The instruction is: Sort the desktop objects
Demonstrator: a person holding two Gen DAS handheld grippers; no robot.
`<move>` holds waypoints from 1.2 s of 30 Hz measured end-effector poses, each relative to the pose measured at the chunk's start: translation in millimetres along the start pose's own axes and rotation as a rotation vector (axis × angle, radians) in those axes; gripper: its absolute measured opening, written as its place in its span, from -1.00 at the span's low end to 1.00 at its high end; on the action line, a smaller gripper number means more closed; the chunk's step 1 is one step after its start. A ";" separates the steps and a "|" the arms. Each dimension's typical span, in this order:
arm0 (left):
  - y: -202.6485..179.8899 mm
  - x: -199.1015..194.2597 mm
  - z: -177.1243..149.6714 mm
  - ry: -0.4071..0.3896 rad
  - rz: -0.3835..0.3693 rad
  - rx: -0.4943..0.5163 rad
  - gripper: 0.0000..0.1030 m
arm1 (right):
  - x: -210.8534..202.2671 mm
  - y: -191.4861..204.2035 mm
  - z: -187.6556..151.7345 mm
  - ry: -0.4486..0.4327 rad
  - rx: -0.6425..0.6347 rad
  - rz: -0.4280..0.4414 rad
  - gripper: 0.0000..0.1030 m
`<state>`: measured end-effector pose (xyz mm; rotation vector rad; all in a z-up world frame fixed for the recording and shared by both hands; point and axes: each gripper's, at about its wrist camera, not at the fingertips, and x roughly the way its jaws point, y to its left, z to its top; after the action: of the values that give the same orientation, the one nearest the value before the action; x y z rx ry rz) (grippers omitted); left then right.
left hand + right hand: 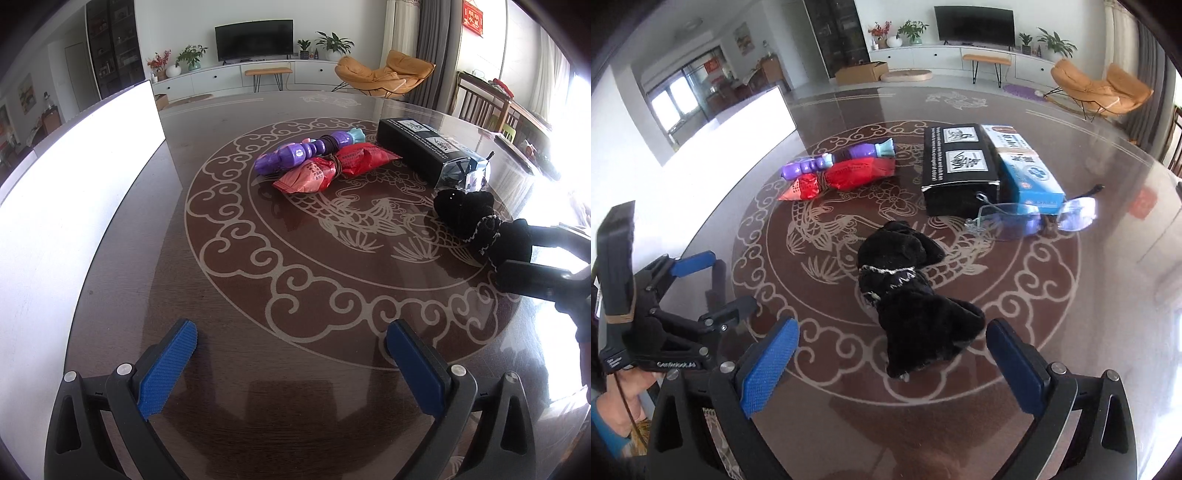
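Note:
A black fuzzy fabric bundle (pixel 912 295) with white stitching lies on the patterned table (pixel 1015 314), and its near end reaches between the fingers of my right gripper (pixel 892 341), which is wide open. Behind it lie clear glasses (pixel 1030 218), a black box (pixel 956 173) and a blue box (pixel 1023 166). Further left are a purple toy (pixel 834 158) and a red packet (pixel 842 177). My left gripper (pixel 295 345) hovers open over bare table, well short of the purple toy (pixel 295 155) and red packet (pixel 332 168). The black bundle (pixel 465 210) sits to its right.
A tall white panel (pixel 74 184) stands along the table's left side. The right gripper (pixel 511 247) shows at the right edge of the left wrist view. The left gripper (pixel 727 284), with a hand below it, is at the left of the right wrist view.

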<state>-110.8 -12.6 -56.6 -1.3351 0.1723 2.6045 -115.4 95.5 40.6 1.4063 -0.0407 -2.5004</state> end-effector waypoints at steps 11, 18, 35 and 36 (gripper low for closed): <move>0.0 0.0 0.0 0.000 0.000 0.000 1.00 | 31.9 15.6 0.1 -0.027 -0.045 -0.162 0.96; -0.1 0.2 0.1 0.000 0.000 0.000 1.00 | 25.5 14.7 0.4 -0.076 -0.034 -0.159 0.25; -0.1 0.3 0.2 0.000 0.000 0.000 1.00 | -8.7 -2.8 -56.6 -0.083 -0.010 -0.189 0.77; -0.1 0.3 0.2 0.000 0.000 0.000 1.00 | -7.0 -0.3 -57.1 -0.077 -0.019 -0.184 0.89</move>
<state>-111.1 -12.4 -56.7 -1.3350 0.1718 2.6045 -63.9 103.7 16.2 1.3627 0.1019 -2.6952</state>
